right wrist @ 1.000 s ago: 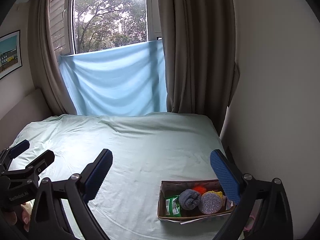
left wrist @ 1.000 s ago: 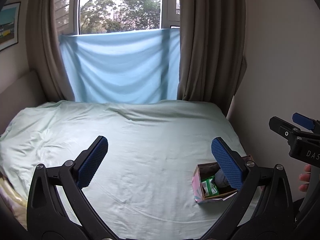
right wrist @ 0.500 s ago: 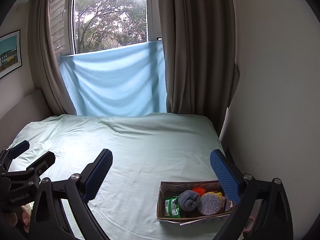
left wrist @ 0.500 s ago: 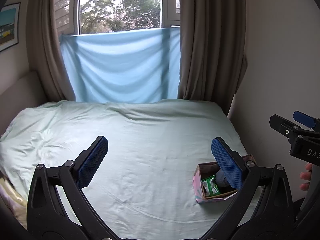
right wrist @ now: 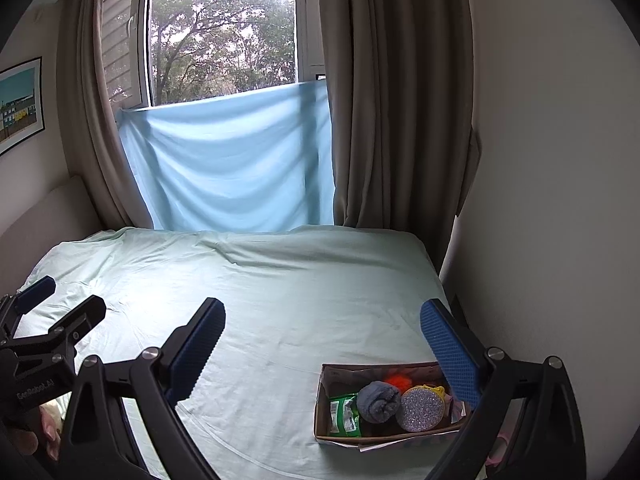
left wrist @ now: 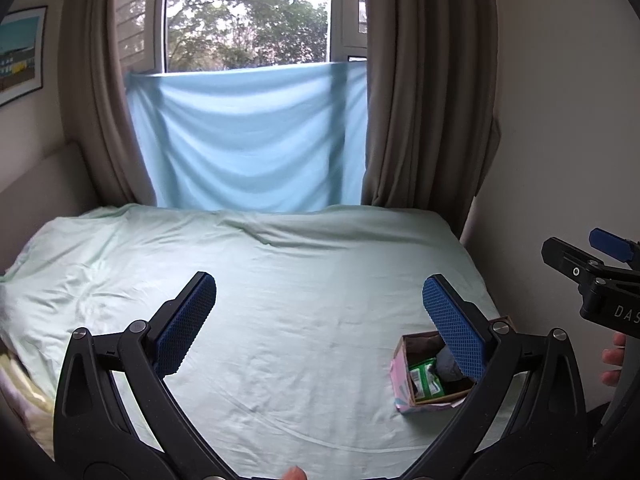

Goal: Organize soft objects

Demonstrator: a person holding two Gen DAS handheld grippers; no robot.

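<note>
Both claws released, empty: left claw point(left wrist: 318, 312), right claw point(right wrist: 322, 338). Risk: snagging box point(right wrist: 324, 400) wall on soft bed point(right wrist: 280, 300), tipping the rolled sock point(right wrist: 378, 400) out.

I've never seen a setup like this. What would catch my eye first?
Probably the open box near the bed's right edge, with a grey sock, a glittery round pad and a green packet inside. Then the two open blue-padded tools, left tool and right tool, above the sheet.
</note>
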